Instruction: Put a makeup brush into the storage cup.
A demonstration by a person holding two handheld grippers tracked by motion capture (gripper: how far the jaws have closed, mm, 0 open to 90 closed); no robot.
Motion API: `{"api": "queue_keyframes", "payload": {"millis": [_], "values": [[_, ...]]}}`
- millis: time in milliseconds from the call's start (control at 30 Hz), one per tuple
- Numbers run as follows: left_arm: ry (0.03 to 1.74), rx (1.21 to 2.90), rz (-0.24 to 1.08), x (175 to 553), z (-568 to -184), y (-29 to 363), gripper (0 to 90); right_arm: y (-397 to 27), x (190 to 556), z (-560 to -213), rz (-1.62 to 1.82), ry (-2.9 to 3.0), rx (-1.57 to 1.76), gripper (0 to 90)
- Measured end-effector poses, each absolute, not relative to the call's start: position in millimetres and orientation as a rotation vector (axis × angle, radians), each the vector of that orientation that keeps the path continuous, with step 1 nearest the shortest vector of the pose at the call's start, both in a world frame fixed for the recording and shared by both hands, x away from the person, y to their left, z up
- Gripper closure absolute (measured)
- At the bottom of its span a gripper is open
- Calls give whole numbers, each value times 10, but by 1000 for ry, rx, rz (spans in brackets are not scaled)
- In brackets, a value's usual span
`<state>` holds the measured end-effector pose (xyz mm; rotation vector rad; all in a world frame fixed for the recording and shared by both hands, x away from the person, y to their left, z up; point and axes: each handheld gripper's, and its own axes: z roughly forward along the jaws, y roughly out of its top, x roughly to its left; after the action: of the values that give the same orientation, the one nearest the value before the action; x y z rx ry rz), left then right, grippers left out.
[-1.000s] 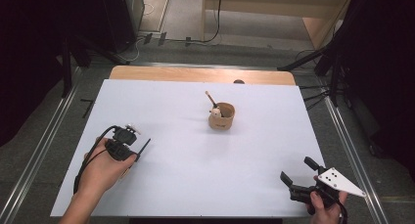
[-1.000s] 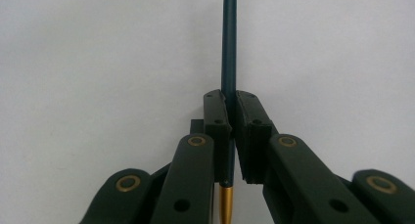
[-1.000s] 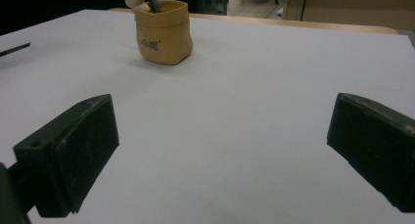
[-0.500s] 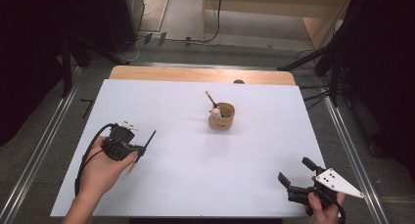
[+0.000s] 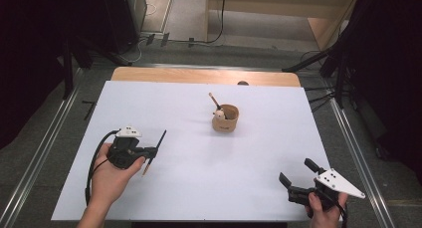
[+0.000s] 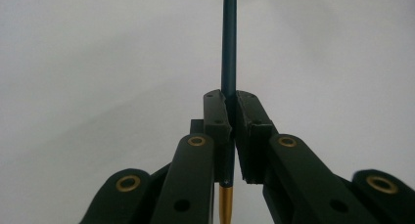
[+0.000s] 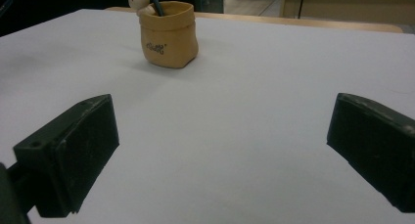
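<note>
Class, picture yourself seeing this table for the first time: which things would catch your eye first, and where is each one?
The tan pen pot stands alone just beyond the middle of the white table, a pen leaning out of it. At the near left, the left gripper is shut on a dark pen with a gold end. At the near right, the right gripper rests with jaws wide apart.

The slim dark teal pen with a shiny brass-coloured metal tip (image 6: 228, 48) looks smooth and slightly glossy. The left hand-held gripper (image 6: 230, 131) is matt black plastic with brass-ringed pivots. The white surface (image 5: 199, 188) is smooth and matt; the tan pouch-shaped holder (image 7: 169, 35) looks soft, like leather.
</note>
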<state>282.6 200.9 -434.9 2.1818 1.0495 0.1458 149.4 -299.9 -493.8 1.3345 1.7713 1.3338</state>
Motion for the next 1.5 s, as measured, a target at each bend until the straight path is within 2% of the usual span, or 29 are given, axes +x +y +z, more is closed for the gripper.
{"api": "queue_keyframes", "payload": {"millis": [500, 967, 1500], "values": [[883, 2037, 157, 2694, -4337, 1885, 856, -2825, 1617, -4742, 1313, 1792, 1342, 0], [793, 1994, 167, 2646, -4350, 1708, 856, -2386, 1817, -4487, 1373, 1837, 1245, 0], [725, 1944, 151, 2588, -4402, 1554, 857, -1908, 2013, -4404, 1498, 1887, 1212, 0]]}}
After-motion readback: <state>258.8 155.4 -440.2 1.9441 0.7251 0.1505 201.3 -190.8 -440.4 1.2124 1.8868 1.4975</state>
